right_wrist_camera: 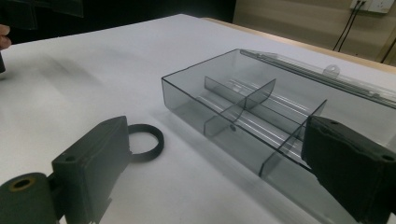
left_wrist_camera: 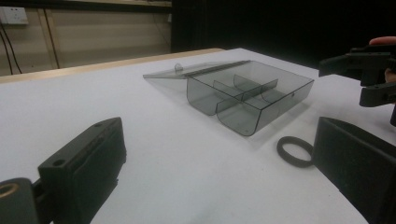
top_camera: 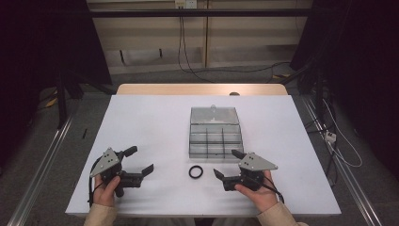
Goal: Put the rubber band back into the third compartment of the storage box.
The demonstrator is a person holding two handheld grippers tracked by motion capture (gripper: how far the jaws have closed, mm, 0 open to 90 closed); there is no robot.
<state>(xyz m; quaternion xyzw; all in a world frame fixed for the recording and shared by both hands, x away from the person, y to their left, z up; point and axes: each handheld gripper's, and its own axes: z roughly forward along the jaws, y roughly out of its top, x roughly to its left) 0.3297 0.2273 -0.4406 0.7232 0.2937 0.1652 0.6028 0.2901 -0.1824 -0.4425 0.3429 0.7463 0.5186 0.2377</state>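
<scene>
Barely started, by the look of it. Black ring (top_camera: 196,171) lying flat on the white table (top_camera: 141,122), just in front of the box (top_camera: 215,136) and not inside it. Sitting roughly between the two grippers, a bit closer to the right one.

Box already open, lid (top_camera: 214,114) flipped back flat on the far side. Clear smoky plastic, split by dividers into several compartments, all empty as far as can be seen. So probably: lid-opening done, ring pickup and drop-in left to do. Just a guess from the layout though.

Left gripper (top_camera: 139,162) low over the table on the near left, jaws spread wide, nothing between them. Well apart from the ring. In the left gripper view, ring (left_wrist_camera: 294,150) peeking out just beside the right-hand jaw, box (left_wrist_camera: 250,100) further back.

Right gripper (top_camera: 227,164) on the near right, jaws also wide apart and empty, pointing left toward the ring. Near it but not touching. In the right gripper view, ring (right_wrist_camera: 145,141) just past the left-hand jaw, box (right_wrist_camera: 243,109) straight ahead.

Nothing much in the way. Bare table around the ring, no clutter. Only thing to watch: near wall of the box right behind the ring, so could clip it on a sloppy approach. Ring is thin and flat too, probably fiddly to pinch off the surface.

Beyond the table: wooden edge at the far side, cables (top_camera: 183,52) trailing down the back wall, dark curtains either side.
</scene>
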